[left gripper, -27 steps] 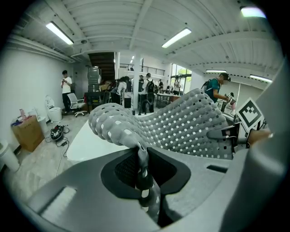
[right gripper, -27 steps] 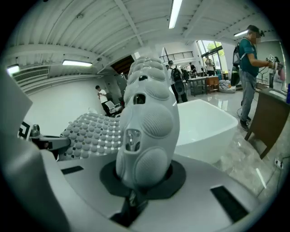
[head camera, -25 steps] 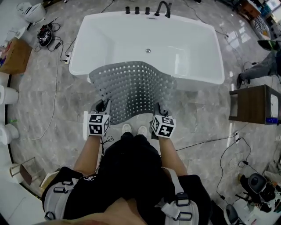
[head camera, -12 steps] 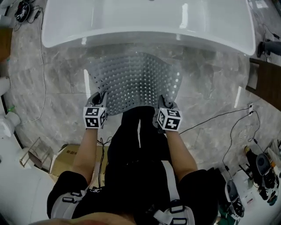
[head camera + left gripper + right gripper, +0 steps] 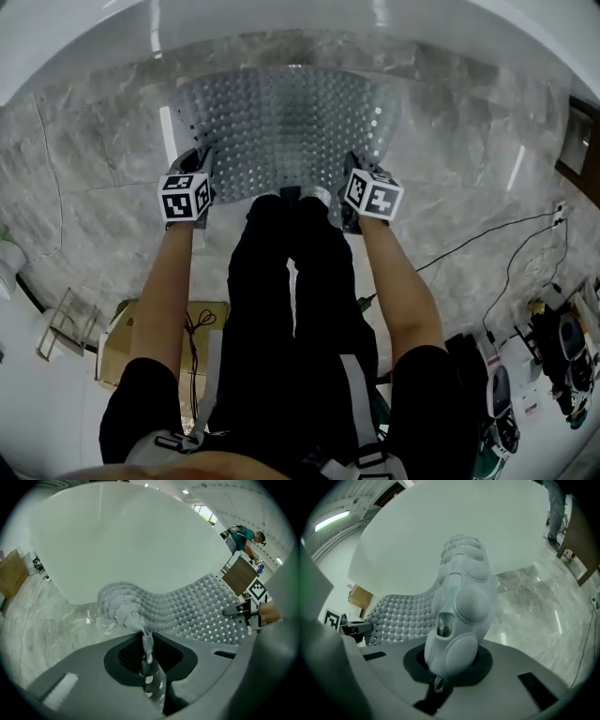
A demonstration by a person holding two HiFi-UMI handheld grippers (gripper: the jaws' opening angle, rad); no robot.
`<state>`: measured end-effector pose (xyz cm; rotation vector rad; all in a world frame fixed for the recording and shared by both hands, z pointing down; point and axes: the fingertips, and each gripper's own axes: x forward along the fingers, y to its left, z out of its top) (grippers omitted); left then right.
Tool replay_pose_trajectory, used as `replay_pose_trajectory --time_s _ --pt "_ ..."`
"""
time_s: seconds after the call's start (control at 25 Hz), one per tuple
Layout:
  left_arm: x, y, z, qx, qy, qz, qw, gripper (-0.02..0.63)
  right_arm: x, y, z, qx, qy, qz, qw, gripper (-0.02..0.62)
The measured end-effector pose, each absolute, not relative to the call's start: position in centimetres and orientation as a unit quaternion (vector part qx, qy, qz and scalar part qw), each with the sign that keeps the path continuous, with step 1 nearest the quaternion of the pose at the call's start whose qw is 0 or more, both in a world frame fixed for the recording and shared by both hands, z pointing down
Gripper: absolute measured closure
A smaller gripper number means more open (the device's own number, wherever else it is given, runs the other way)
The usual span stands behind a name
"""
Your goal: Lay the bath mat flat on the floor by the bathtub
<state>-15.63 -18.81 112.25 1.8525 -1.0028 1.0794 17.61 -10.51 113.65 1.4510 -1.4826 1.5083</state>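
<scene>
**Lowering stage.** The perforated grey bath mat [image 5: 286,127] hangs spread between the two grippers, at 12 o'clock from the person's feet. The white bathtub [image 5: 84,42] curves just beyond its far edge. The left gripper [image 5: 201,161] pinches the mat's 8 o'clock corner, its fingers narrowed onto a thin fold of mat. The right gripper [image 5: 348,171] clamps a bunched corner at 4 o'clock, its fingers nearly together. The mat bows upward across its middle; whether its far edge meets the marble floor [image 5: 84,187] cannot be told. The next move probably calls for lowering both corners evenly, drawing them toward 6 o'clock to take out the bow, then releasing.
</scene>
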Motion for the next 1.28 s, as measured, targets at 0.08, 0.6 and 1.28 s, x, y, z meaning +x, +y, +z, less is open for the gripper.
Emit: replay_pose_trajectory --time_s 0.08,0.6,1.28 --pt "-15.5 -19.5 116.7 0.722 -0.388 0.428 0.381 0.551 18.2 -11.7 119.0 0.544 -0.540 0.575 0.284 0.574" --pt "-16.5 -23.5 131.9 0.662 -0.414 0.482 0.398 0.517 26.5 -15.9 134.8 0.581 -0.467 0.563 0.356 0.430" --pt "-11.1 -23.0 105.5 0.710 -0.449 0.409 0.356 0.601 18.9 -18.2 107.4 0.565 -0.619 0.410 0.359 0.589"
